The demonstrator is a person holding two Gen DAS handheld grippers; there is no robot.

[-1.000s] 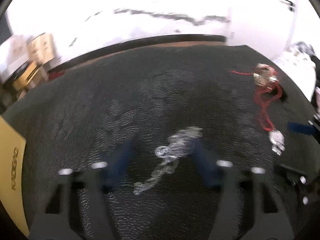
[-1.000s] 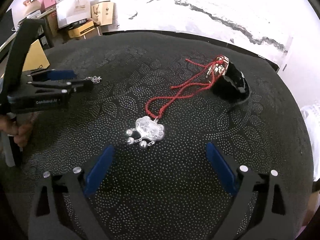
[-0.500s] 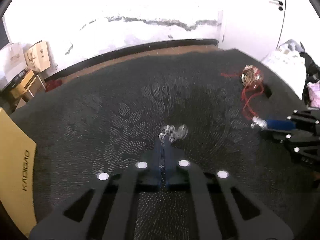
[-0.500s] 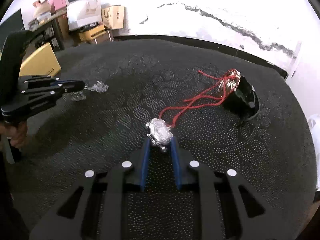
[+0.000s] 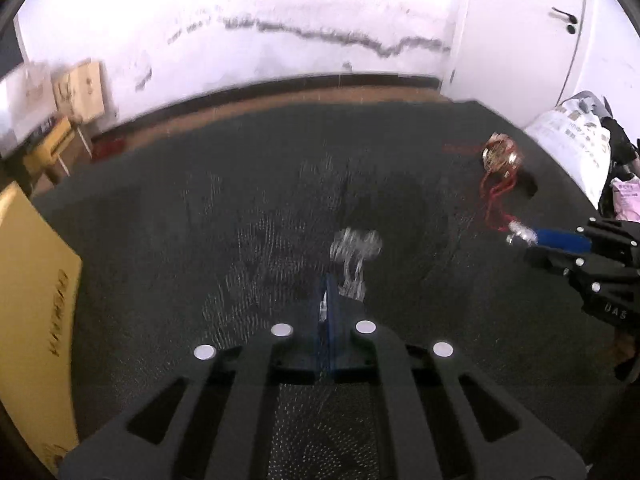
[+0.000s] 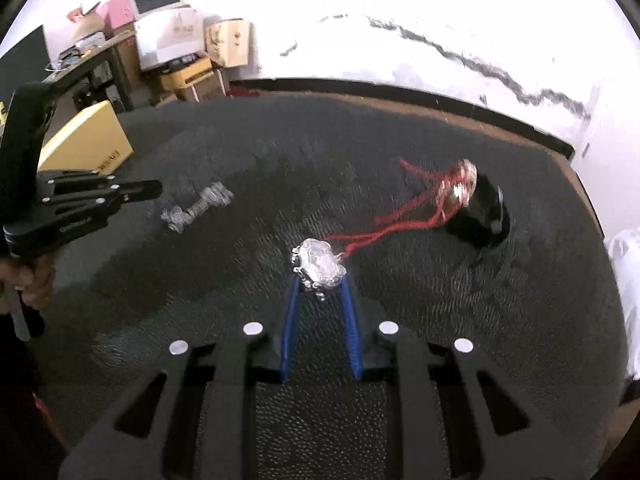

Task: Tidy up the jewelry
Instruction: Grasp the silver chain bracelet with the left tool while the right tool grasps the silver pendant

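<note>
The left tongs (image 5: 328,280) are clamped on a silver chain (image 5: 354,254) that trails just past their tips above the dark worktop (image 5: 200,220); the right tongs (image 6: 319,278) grip a silver pendant (image 6: 318,262), its red cord (image 6: 400,216) running to a black pouch (image 6: 484,212).
</note>
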